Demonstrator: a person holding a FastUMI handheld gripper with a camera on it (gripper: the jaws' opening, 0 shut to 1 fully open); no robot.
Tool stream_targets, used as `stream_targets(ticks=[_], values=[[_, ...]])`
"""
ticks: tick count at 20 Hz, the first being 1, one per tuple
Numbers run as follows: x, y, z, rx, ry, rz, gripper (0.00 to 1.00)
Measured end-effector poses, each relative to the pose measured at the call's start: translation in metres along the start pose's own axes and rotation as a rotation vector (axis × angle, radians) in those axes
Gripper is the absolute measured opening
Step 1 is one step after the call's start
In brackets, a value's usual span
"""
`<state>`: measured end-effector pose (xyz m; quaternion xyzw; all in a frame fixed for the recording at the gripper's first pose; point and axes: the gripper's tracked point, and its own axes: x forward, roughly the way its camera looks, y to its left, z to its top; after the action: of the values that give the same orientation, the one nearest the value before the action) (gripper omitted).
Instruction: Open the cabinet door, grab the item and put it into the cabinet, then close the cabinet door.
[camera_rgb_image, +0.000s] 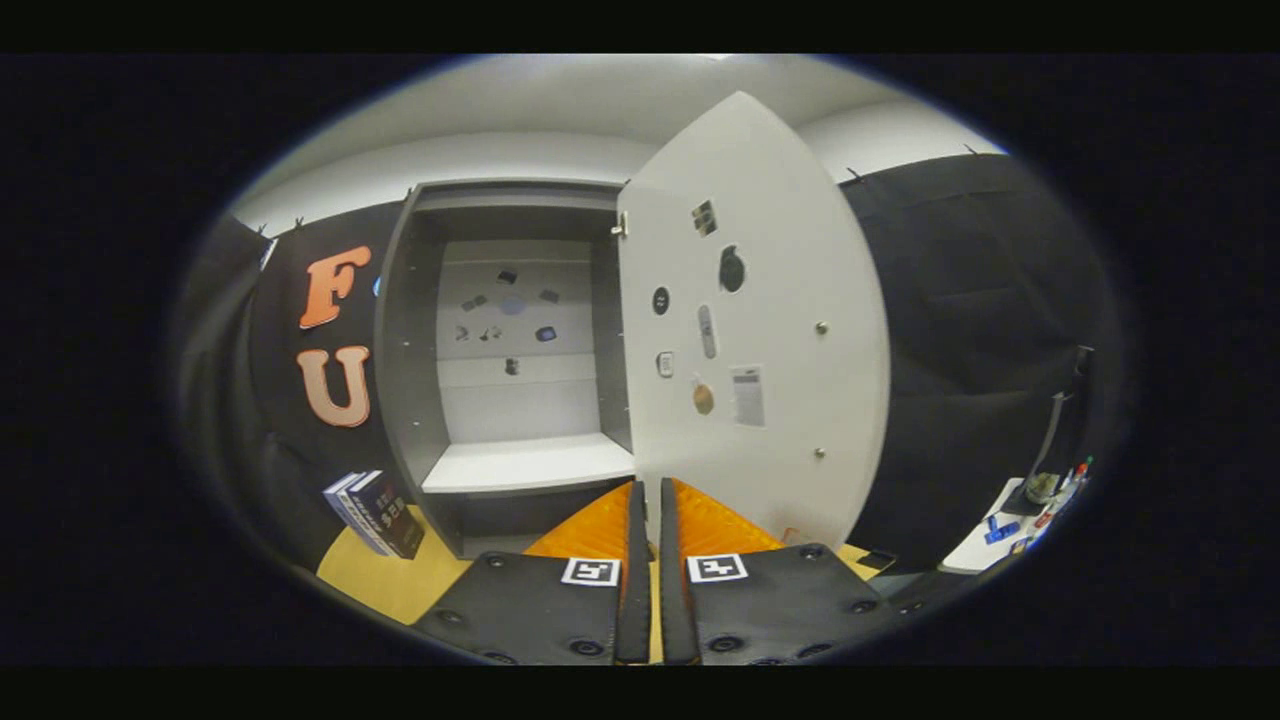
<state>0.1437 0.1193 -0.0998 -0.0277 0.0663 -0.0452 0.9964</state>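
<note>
Facing you: grey open-fronted cabinet, white door swung open; gripper fingers together, empty.

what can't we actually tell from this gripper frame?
- Small objects on the cabinet back panel: too small to identify.
- Stickers and fittings on the open door: too small and blurred.
- Dark boxed item beside the cabinet: label unreadable.
- Cabinet's lower compartment: cut off by the gripper, fingers nearly together with nothing between them.
- Clutter on the side table beyond the door: too small.
</note>
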Motion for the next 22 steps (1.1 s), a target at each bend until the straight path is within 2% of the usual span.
stream_targets(ticks=[3,8,12,17,19,21,22], values=[[0.021,0.036,-0.024,-0.002,0.018,0.076,0.19],[0.046,0.074,-0.059,-0.024,0.038,0.143,0.19],[0.066,0.092,-0.099,-0.018,0.111,0.174,0.19],[0.092,0.103,-0.156,-0.035,0.209,0.184,0.26],[0.099,0.108,-0.181,-0.036,0.248,0.194,0.51],[0.105,0.109,-0.205,-0.044,0.283,0.194,0.66],[0.110,0.108,-0.216,-0.053,0.301,0.189,0.68]])
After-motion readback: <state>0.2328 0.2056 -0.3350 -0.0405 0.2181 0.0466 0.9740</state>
